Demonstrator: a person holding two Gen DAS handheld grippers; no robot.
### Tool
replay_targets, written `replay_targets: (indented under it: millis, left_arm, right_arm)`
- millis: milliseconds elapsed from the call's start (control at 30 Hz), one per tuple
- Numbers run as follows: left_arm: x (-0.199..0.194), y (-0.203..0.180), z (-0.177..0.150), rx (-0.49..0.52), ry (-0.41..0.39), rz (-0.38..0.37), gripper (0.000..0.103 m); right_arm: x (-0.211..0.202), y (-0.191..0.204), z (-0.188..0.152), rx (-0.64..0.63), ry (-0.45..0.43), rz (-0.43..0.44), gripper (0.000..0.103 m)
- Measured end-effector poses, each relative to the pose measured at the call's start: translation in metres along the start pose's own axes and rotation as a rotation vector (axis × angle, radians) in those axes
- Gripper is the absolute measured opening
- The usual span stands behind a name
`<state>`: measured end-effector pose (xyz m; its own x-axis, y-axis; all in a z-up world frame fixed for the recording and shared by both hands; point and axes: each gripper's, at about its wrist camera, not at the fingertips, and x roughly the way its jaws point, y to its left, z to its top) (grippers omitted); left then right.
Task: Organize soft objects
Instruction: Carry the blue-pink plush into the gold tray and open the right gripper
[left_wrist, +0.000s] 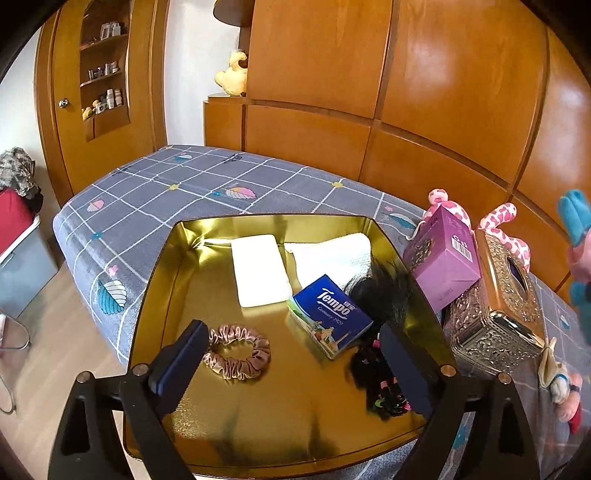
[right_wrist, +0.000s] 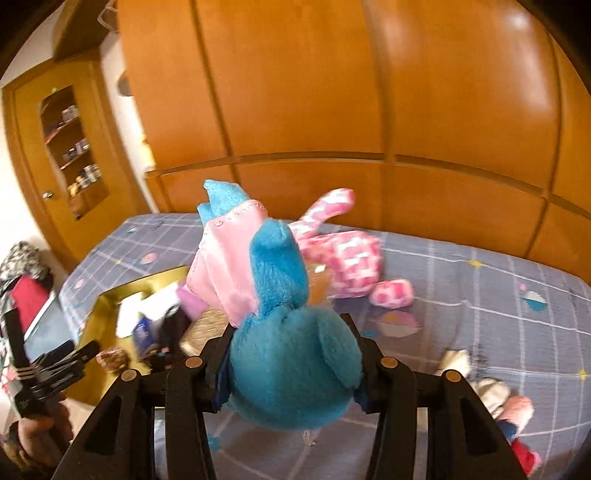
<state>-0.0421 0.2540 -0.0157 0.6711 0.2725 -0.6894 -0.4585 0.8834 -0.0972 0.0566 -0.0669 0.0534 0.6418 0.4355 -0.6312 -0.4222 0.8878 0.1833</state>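
Note:
My left gripper (left_wrist: 291, 365) is open and empty over a gold tray (left_wrist: 159, 280) on the bed. In the tray lie a pink scrunchie (left_wrist: 238, 352), two white folded cloths (left_wrist: 258, 271), a blue Tempo tissue pack (left_wrist: 328, 315) and a black hairpiece with small ties (left_wrist: 380, 369). My right gripper (right_wrist: 291, 365) is shut on a blue plush toy with a pink cloth part (right_wrist: 284, 332), held above the bed; the toy also shows in the left wrist view (left_wrist: 578, 251). A pink spotted plush (right_wrist: 347, 266) lies on the bed beyond.
A purple box (left_wrist: 443, 258) and an ornate metal tissue box (left_wrist: 495, 306) stand right of the tray. A small doll (right_wrist: 498, 402) lies on the grey checked bedspread (right_wrist: 480, 295). Wooden wall panels (left_wrist: 406, 92) stand behind the bed. A cabinet (left_wrist: 99, 92) stands at left.

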Motion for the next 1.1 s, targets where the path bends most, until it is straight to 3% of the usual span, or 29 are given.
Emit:
replay_targets:
  millis: [133,500,767,900,1100]
  left_arm:
    - [-0.001,0.003,0.001,-0.008,-0.010,0.022,0.102]
    - [-0.020,0.014,0.016,-0.029,-0.081,0.121,0.103]
    - [-0.032,0.028,0.028,-0.055,-0.132,0.172,0.103]
    - [-0.031,0.033,0.029,-0.065,-0.125,0.179,0.103]
    - [-0.030,0.035,0.030,-0.064,-0.127,0.181,0.103]
  right_arm:
    - [0.007,0.023,-0.014,-0.028,0.037,0.052,0.050]
    - [0.035,0.089,-0.030,-0.142,0.107,0.141,0.050]
    - [0.094,0.153,-0.035,-0.171,0.226,0.256,0.052]
    - [0.132,0.189,-0.042,-0.179,0.302,0.362,0.058]
    - [0.147,0.202,-0.061,-0.231,0.338,0.348,0.065]
